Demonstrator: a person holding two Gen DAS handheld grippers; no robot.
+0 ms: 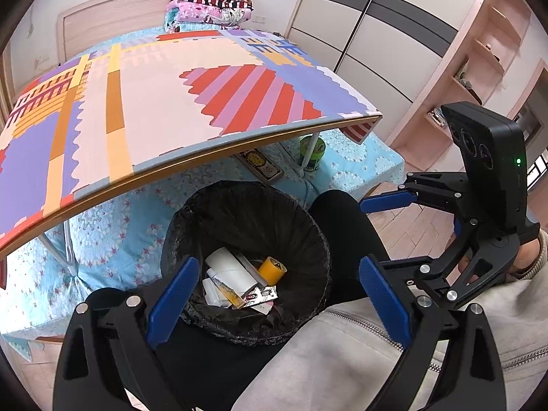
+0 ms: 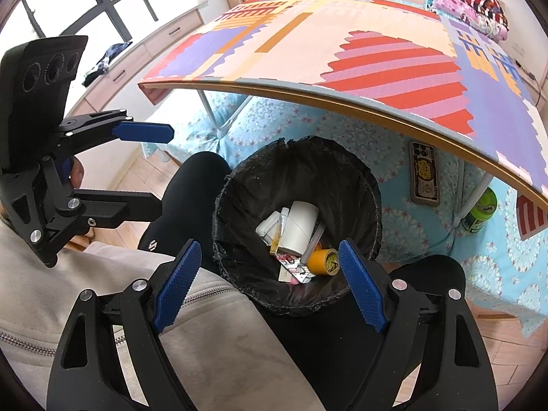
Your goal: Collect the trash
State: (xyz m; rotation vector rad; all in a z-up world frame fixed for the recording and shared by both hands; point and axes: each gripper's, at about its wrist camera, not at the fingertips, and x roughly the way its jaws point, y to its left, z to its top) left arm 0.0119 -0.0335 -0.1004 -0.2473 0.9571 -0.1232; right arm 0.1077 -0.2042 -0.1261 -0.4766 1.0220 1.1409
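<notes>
A round bin [image 1: 212, 205] [image 2: 236, 185] lined with a black bag stands on the floor between the person's black-trousered knees. Inside lie a white box [image 1: 229, 267] [image 2: 299, 226], a yellow tape roll [image 1: 272, 269] [image 2: 323, 257] and several paper scraps and wrappers. My left gripper [image 1: 279, 303] [image 2: 166, 169] is open above the bin's near rim with nothing between its blue pads. My right gripper [image 2: 270, 284] [image 1: 387, 233] is also open and empty, held beside the left one over the bin.
A folding table with a colourful patterned top [image 1: 154, 102] [image 2: 342, 44] overhangs the bin's far side, its legs on a blue-sheeted bed [image 1: 113, 236]. Under it lie a phone-like case [image 2: 424, 178] and a green jar [image 2: 479, 212]. The person's grey jacket [image 1: 325, 359] fills the foreground.
</notes>
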